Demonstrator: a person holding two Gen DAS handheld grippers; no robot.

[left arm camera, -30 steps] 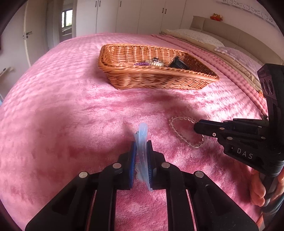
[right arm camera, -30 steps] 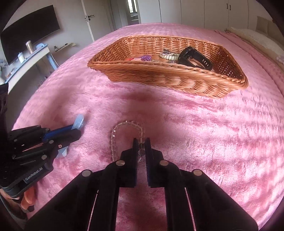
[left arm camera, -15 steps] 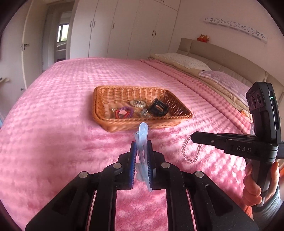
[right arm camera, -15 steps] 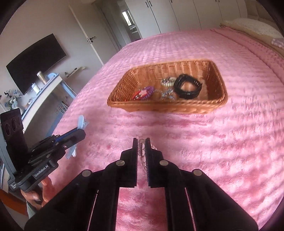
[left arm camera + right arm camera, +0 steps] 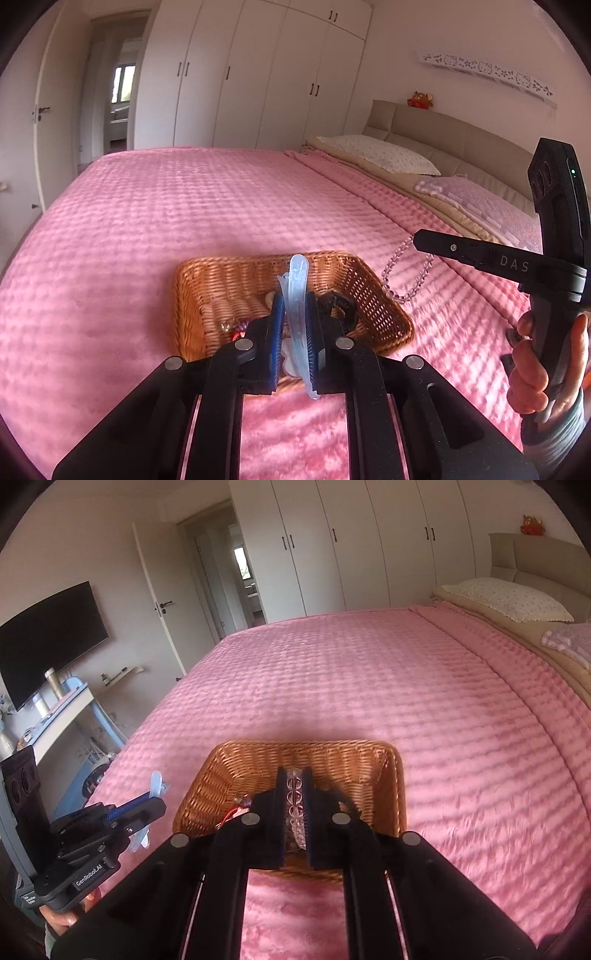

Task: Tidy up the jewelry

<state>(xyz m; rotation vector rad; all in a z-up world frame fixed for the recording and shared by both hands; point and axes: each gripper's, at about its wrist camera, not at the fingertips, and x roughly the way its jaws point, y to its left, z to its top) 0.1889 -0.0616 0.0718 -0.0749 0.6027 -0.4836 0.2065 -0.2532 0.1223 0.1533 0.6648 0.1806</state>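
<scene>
My left gripper (image 5: pixel 295 306) is shut on a clear pale-blue hair clip (image 5: pixel 297 280), held above the near edge of a wicker basket (image 5: pixel 192 295) on the pink bedspread. My right gripper (image 5: pixel 295 786) is shut on a clear bead bracelet (image 5: pixel 295 805), held over the same basket (image 5: pixel 384 775). In the left wrist view the bracelet (image 5: pixel 406 273) hangs as a loop from the right gripper's tip (image 5: pixel 419 236), beside the basket's right side. The basket holds a black band (image 5: pixel 341 304) and small pieces. The left gripper (image 5: pixel 155 797) with the clip (image 5: pixel 157 782) shows at the left of the right wrist view.
The pink bedspread (image 5: pixel 184 206) stretches far beyond the basket. Pillows (image 5: pixel 376 153) and a headboard lie at the right. A white desk (image 5: pixel 59 709) with bottles and a wall TV (image 5: pixel 48 638) stand left of the bed. White wardrobes (image 5: pixel 258 74) line the back wall.
Both grippers have risen off the bedspread and moved forward over the basket, one carrying the hair clip, the other lifting the bead bracelet clear of the bed.
</scene>
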